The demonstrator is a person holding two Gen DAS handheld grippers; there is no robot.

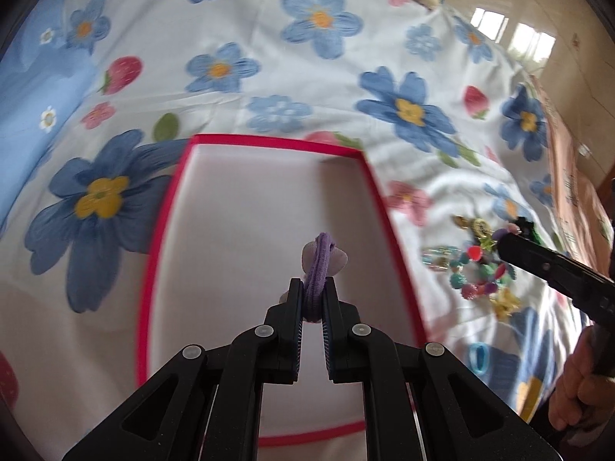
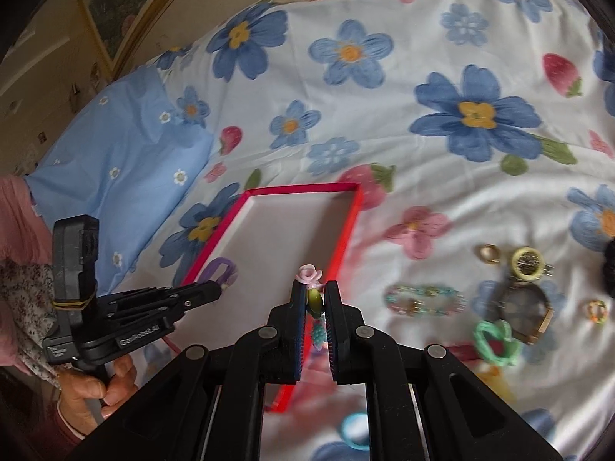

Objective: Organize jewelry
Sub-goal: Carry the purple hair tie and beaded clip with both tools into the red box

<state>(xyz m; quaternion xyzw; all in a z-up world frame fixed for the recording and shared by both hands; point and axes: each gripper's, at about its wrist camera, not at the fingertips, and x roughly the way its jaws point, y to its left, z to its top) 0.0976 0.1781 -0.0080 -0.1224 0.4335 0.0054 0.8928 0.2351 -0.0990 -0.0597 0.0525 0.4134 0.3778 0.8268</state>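
A purple hair tie with a pale soft charm on it is held between the nearly closed jaws of the left gripper, the band pinched flat at its middle and standing up past the fingertips. Directly beneath and ahead of that gripper lies the red-rimmed tray, its white floor bare in the left wrist view. In the right gripper a beaded piece is clamped, again with the jaws drawn narrow: a green bead is seen between the pads, a pink flower bead above the fingertips and small blue-green beads hanging below. The tray's near right edge is just ahead of this gripper, to its left. Both items are judged light and limp; the elastic band is likely to spring or roll when let go, and the beads, being hard and smooth, may slip between the pads, so a grip on the cord or on the fabric band is thought safer than one on a bead. To the right of the right gripper, on the floral bedspread, the remaining pieces are spread: a beaded bracelet, a watch, a green scrunchie-like loop and small rings.
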